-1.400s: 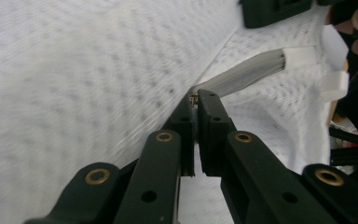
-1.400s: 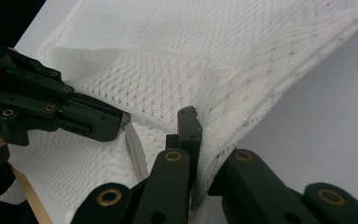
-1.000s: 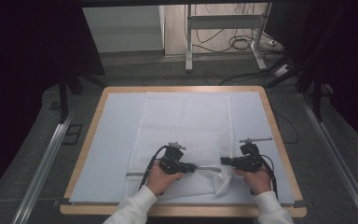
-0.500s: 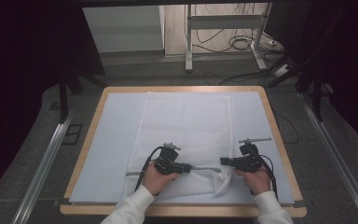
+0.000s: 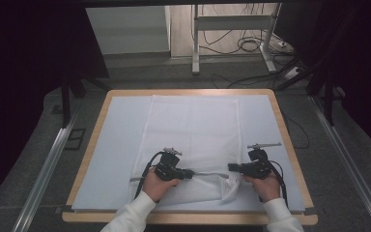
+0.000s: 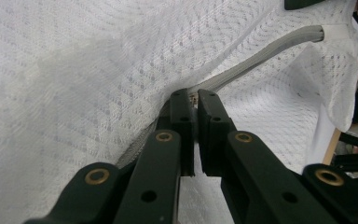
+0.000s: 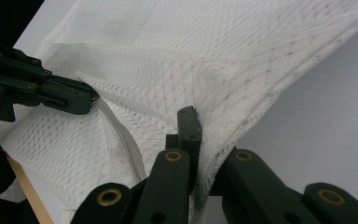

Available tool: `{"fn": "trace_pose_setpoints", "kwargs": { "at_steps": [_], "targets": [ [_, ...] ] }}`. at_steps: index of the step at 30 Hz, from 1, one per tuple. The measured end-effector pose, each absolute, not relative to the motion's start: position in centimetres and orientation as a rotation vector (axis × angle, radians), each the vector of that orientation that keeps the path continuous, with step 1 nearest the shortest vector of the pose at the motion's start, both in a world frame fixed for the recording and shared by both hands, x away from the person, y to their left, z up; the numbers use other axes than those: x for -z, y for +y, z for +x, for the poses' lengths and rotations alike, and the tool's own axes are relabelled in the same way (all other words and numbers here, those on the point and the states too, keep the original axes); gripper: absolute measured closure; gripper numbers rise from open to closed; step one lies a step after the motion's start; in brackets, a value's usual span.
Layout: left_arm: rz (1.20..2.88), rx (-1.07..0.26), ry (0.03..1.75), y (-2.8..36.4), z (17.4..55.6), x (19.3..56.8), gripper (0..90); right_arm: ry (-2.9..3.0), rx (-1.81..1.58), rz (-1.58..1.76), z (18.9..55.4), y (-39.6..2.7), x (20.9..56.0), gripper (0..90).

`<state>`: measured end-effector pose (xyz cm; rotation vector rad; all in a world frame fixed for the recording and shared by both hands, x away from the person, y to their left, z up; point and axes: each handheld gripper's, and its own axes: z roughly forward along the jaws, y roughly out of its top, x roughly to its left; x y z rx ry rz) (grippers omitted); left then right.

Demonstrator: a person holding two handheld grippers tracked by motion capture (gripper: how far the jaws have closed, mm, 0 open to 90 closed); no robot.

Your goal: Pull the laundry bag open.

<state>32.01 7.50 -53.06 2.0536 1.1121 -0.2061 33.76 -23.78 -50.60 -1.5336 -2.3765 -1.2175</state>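
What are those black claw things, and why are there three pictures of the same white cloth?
The black things are hand-held grabbers. A person sits at the table and holds one in each hand: the left gripper and the right gripper. Each has two black fingers that squeeze together.

One picture comes from a camera high above, looking down at the table. The other two come from little cameras riding on each grabber, looking along its fingers, so the cloth looks huge.

A white mesh cloth lies spread on a pale sheet on the wooden-edged table. Both grabbers are shut on the cloth near its front edge: the left one pinches by a grey zipper-like strip, the right one a bunched-up fold.
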Motion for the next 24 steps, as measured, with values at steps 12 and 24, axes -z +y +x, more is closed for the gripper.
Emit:
{"fn": "trace_pose_setpoints", "kwargs": {
  "at_steps": [12,24],
  "targets": [
    [2.039,0.189,1.145,8.8,31.7,53.2,86.9,-2.382,1.214,-1.537,33.7,-23.8,50.6,88.3],
    [2.005,0.198,1.179,10.0,31.5,53.3,86.8,-2.386,1.211,-1.526,33.7,-23.7,50.7,88.3]
  ]
}}
